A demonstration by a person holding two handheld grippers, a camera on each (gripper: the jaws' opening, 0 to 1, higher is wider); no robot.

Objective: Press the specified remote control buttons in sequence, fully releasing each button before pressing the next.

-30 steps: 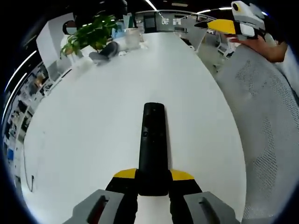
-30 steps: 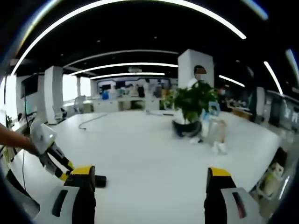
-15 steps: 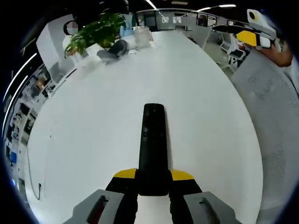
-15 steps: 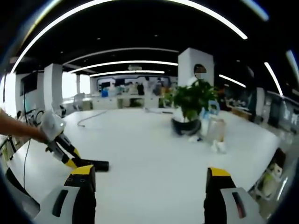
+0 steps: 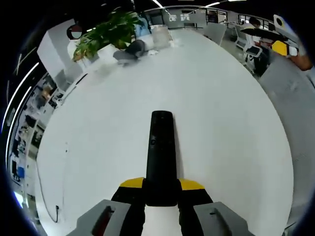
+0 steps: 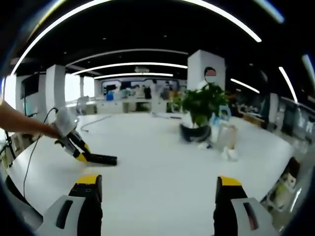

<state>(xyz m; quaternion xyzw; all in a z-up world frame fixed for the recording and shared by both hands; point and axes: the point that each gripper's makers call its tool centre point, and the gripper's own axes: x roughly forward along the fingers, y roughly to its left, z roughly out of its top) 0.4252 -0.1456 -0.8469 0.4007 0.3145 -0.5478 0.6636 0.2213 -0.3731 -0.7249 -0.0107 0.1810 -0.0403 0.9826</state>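
A long black remote control (image 5: 161, 152) is held lengthwise by my left gripper (image 5: 161, 189), whose yellow-tipped jaws are shut on its near end; it points away over the white table (image 5: 221, 123). In the right gripper view the same remote (image 6: 101, 159) hangs level above the table at the left, with the left gripper (image 6: 81, 155) clamped on it and a hand behind. My right gripper (image 6: 156, 184) stands open with nothing between its fingers, well apart from the remote. It appears small at the upper right of the left gripper view, as the right gripper (image 5: 283, 45).
A potted plant (image 6: 199, 110) in a dark pot stands on the table's far part, with a clear cup (image 6: 227, 139) and crumpled paper beside it. A thin cable (image 5: 44, 191) lies along the table's left edge. A grey mesh chair (image 5: 290, 83) stands past the right edge.
The left gripper has carried the remote further over the table and higher; in the right gripper view it has moved up and rightward. The right gripper stays open.
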